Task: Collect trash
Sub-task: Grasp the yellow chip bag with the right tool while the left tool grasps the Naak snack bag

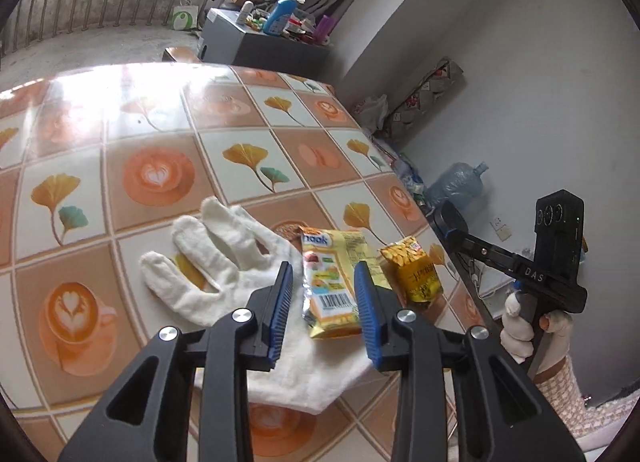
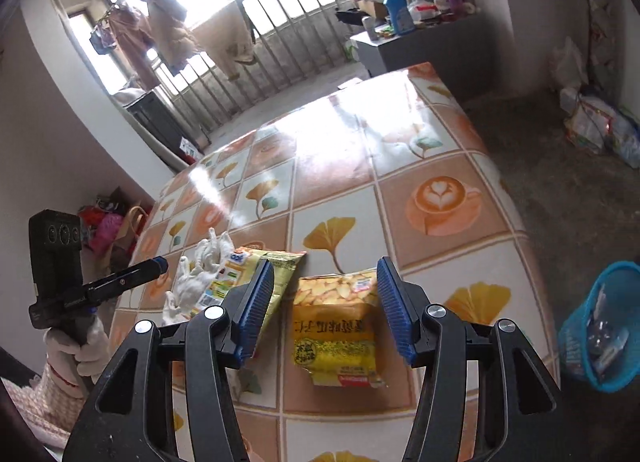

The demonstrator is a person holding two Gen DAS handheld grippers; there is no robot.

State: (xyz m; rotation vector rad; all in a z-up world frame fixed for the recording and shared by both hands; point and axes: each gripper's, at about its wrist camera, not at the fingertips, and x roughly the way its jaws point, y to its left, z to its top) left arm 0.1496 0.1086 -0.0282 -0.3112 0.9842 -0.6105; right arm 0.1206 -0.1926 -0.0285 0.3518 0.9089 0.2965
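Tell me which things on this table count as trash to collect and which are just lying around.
Belongs to the job:
- pale yellow snack wrapper with barcode
- golden-yellow seed packet
- blue plastic mesh basket on the floor, probably the bin

Just lying about:
- white cloth glove
- tile-patterned tablecloth

Both tongs, the left [image 1: 322,294] and the right [image 2: 326,300], are black plastic with silver screws and ribbed blue pads, while at the lower frame edges white knitted gloves [image 1: 520,332] meet checked pink-and-cream sleeves [image 1: 568,398].
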